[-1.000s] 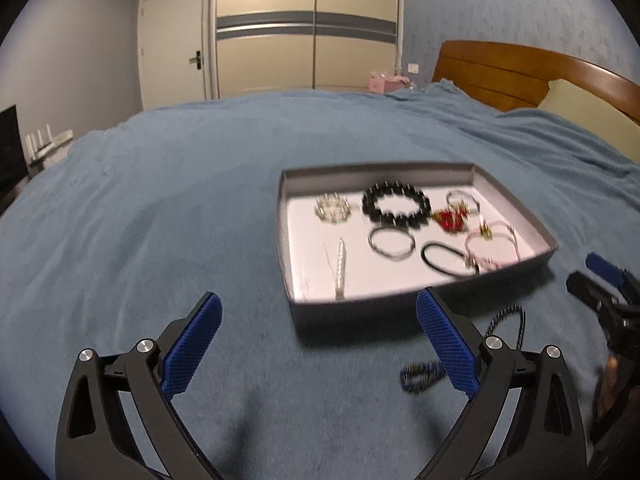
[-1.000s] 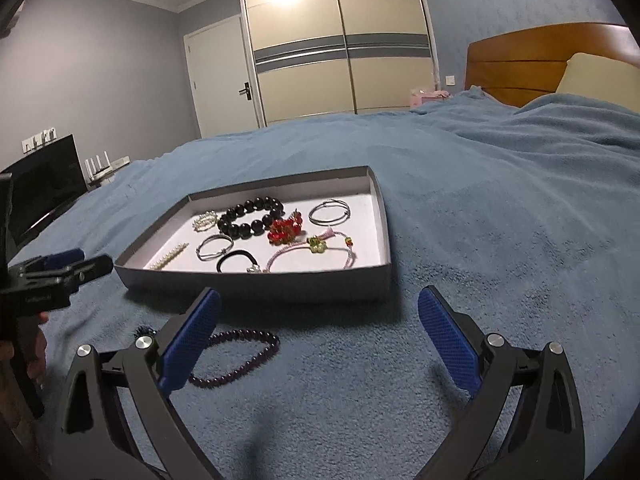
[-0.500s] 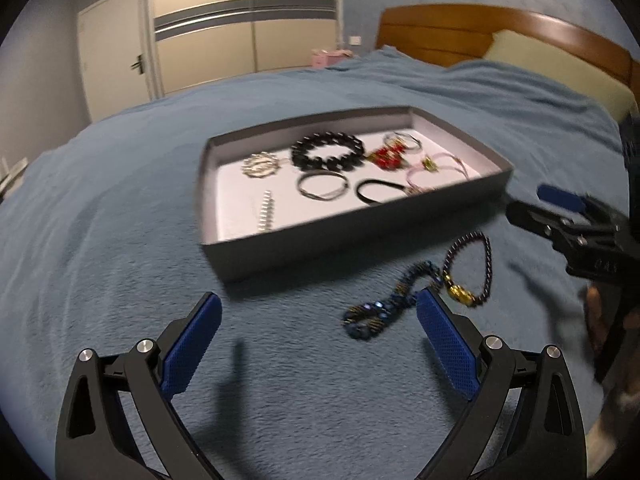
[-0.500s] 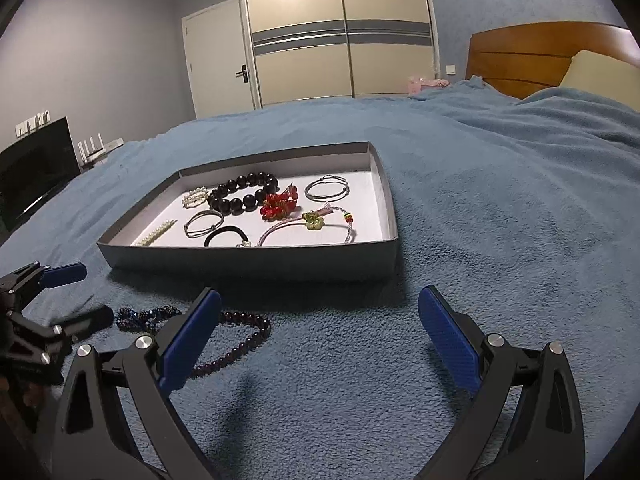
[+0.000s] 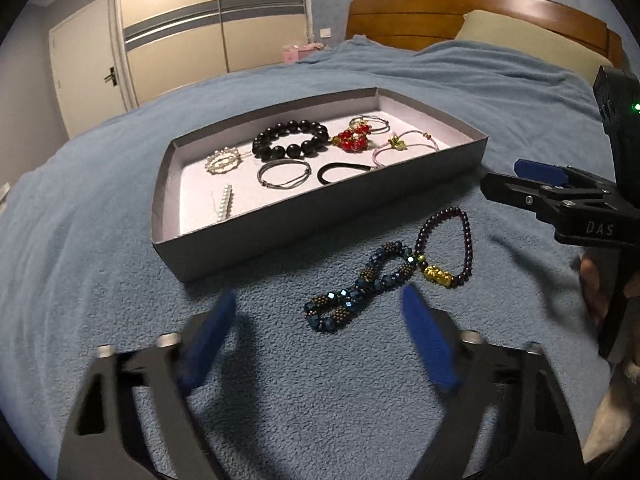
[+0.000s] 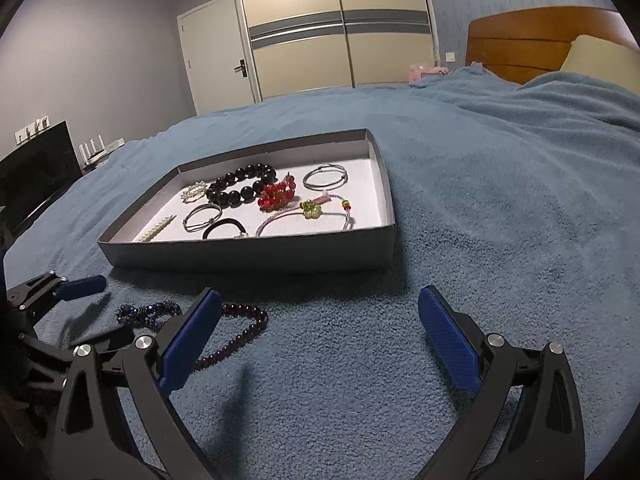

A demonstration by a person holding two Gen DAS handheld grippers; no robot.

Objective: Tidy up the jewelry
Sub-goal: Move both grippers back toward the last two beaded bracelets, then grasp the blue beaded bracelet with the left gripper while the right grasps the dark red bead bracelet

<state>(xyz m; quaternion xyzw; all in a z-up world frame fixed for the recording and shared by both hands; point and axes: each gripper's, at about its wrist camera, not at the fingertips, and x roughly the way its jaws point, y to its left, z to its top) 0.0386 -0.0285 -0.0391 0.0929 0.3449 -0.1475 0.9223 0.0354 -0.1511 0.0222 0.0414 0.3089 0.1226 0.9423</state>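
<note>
A grey tray (image 5: 320, 210) (image 6: 248, 256) on the blue blanket holds several bracelets, hair ties and a pearl clip. Two bracelets lie loose on the blanket in front of it. One is a dark blue beaded bracelet (image 5: 352, 292) (image 6: 148, 312). The other is a purple bead bracelet (image 5: 466, 240) (image 6: 244, 332) with a gold bead. My left gripper (image 5: 318, 296) hovers low over the blue bracelet, which lies just ahead of its fingertips. Its jaws are closing and its pads touch nothing. My right gripper (image 6: 320, 294) stands open and empty to the right of the purple bracelet.
The right gripper (image 5: 540, 188) and a person's hand reach in at the right edge of the left wrist view. A wooden headboard (image 5: 440, 16) and pillow lie beyond the tray. A wardrobe (image 6: 340, 28), a door and a dark screen (image 6: 36, 168) line the room.
My left gripper came forward and down over the loose bracelets, rolling as it went, and its jaws have narrowed. The right gripper has hardly moved.
</note>
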